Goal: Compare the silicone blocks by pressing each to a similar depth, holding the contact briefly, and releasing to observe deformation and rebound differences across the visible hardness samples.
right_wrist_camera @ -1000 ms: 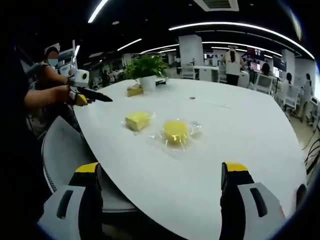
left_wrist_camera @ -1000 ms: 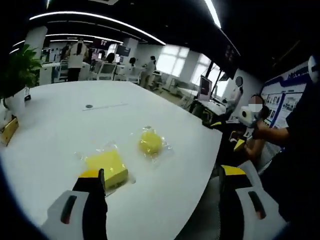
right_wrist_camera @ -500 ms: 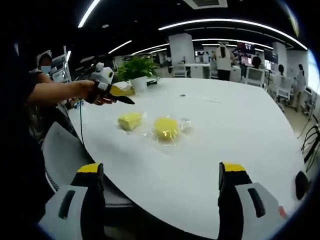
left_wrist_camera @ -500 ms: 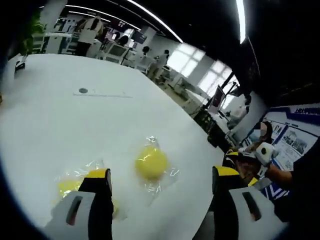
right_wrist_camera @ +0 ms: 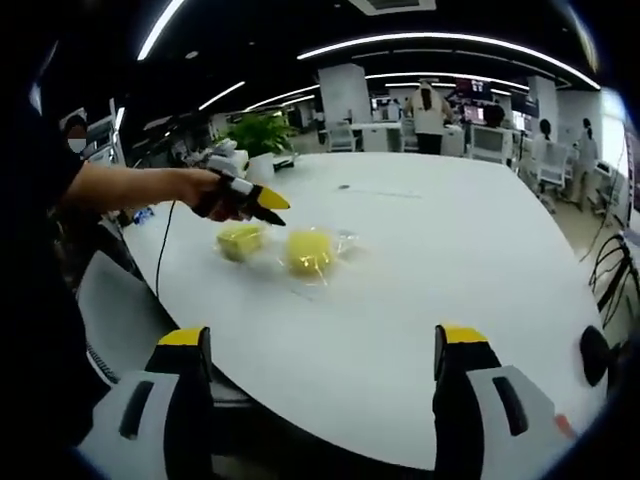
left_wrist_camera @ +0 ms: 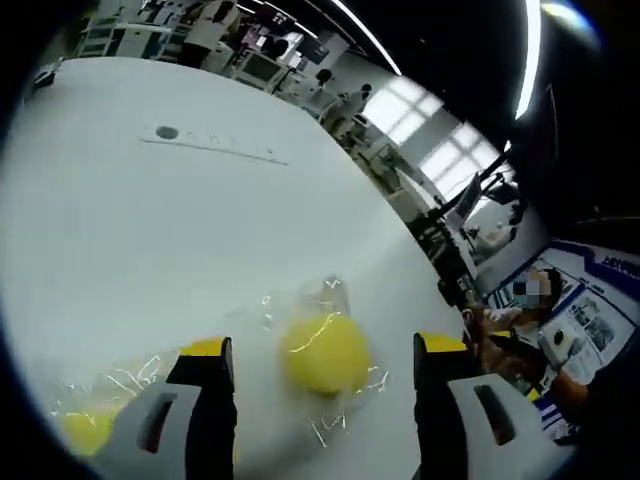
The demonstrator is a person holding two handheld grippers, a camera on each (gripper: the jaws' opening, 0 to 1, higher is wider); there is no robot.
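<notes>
Left tool (left_wrist_camera: 320, 350) spread, round yellow block (left_wrist_camera: 325, 352) dead ahead between its jaws, square block (right_wrist_camera: 238, 240) just left of that. Right tool (right_wrist_camera: 320, 345) spread too, well back from both blocks, off the bench (right_wrist_camera: 450, 270) edge.

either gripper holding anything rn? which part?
Nothing held. Left gripper is open, its fingers either side of the round block, no contact visible. Right gripper is open above the table.

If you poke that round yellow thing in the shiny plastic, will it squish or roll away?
The round yellow block is named as silicone, so it would probably squish, then spring back. Its clear wrapper looks slick on the smooth white table, so it may slide. The left tongs straddle it.
</notes>
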